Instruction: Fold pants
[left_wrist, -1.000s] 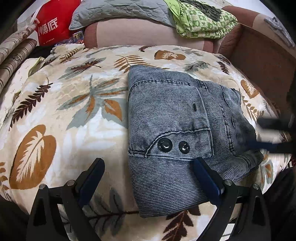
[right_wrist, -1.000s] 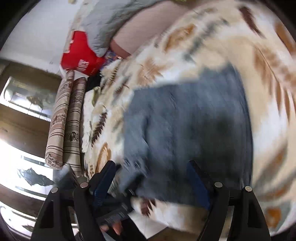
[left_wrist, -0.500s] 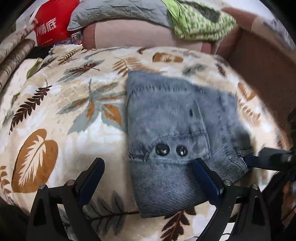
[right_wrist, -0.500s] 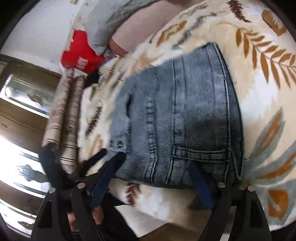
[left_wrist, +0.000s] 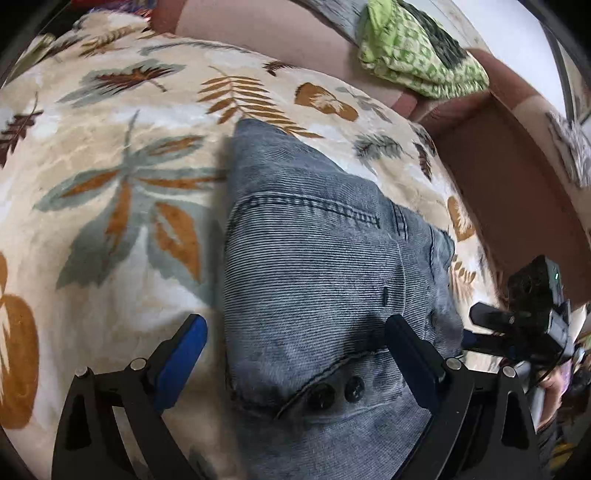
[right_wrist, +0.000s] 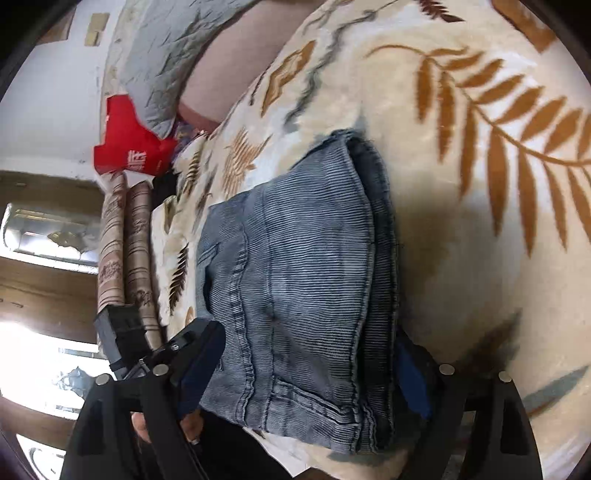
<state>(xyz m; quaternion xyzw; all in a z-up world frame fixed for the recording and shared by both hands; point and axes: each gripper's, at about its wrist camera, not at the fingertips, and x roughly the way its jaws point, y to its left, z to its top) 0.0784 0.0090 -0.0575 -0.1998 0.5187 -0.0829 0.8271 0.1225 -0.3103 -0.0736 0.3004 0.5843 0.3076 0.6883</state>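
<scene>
Left wrist view: folded pants (left_wrist: 317, 288) lie on a leaf-patterned blanket (left_wrist: 110, 192) over a bed. Left gripper (left_wrist: 295, 343) jaws released, straddling the pants; right gripper (right_wrist: 306, 369) jaws just widened, likewise straddling. Red bag (right_wrist: 129, 147) and rolled mats (right_wrist: 125, 243) beside the bed.

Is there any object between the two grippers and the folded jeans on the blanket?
No, nothing visible is in the way. The folded jeans lie bare on the leaf-print blanket. The left gripper and the right gripper both stand open right over them.
</scene>
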